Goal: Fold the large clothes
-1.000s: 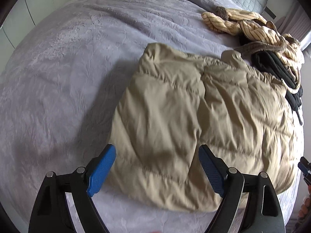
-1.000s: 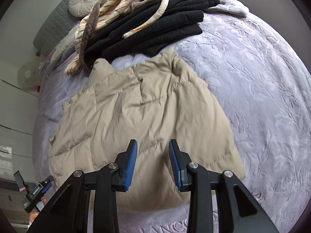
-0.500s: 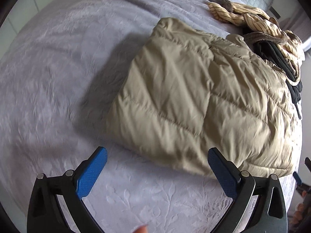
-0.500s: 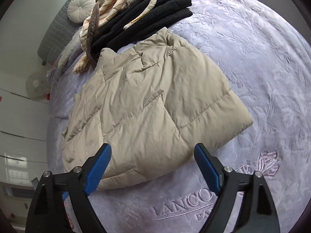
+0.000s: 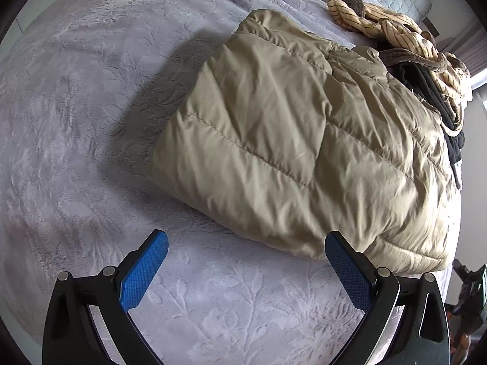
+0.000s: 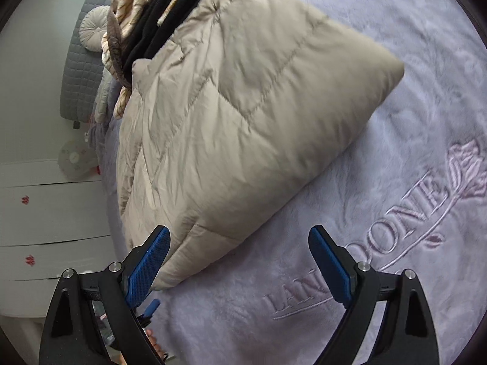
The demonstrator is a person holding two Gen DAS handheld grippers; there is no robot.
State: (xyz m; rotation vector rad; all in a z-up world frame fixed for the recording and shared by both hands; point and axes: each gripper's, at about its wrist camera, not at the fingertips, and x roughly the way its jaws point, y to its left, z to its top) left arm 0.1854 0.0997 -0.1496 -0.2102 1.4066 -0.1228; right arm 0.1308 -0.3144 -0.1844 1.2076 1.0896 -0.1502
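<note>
Embossed grey bedspread (image 5: 76, 121), carrying all else; the landmark is the beige puffer jacket (image 5: 289, 140), lying flat on it, sleeves tucked in, collar at the far end. Its long axis runs from the near hem away toward the collar.

Beyond the jacket's collar: a heap of unfolded clothes, black fleece (image 6: 170, 9) under a cream striped garment (image 5: 395, 27). Beyond that, a round cushion (image 6: 94, 27).

Left gripper (image 5: 246, 269): jaws have just been opening and stand wide, nothing between them, just short of the jacket's near hem, its right fingertip (image 5: 334, 243) at the hem edge.

Right gripper (image 6: 239, 257): jaws have just been opening, wide and empty, by the jacket's other near corner, its left fingertip (image 6: 159, 237) overlapping the hem.

Judgement: both hands lie equally near the hem; the likely next fold lifts it toward the collar.
</note>
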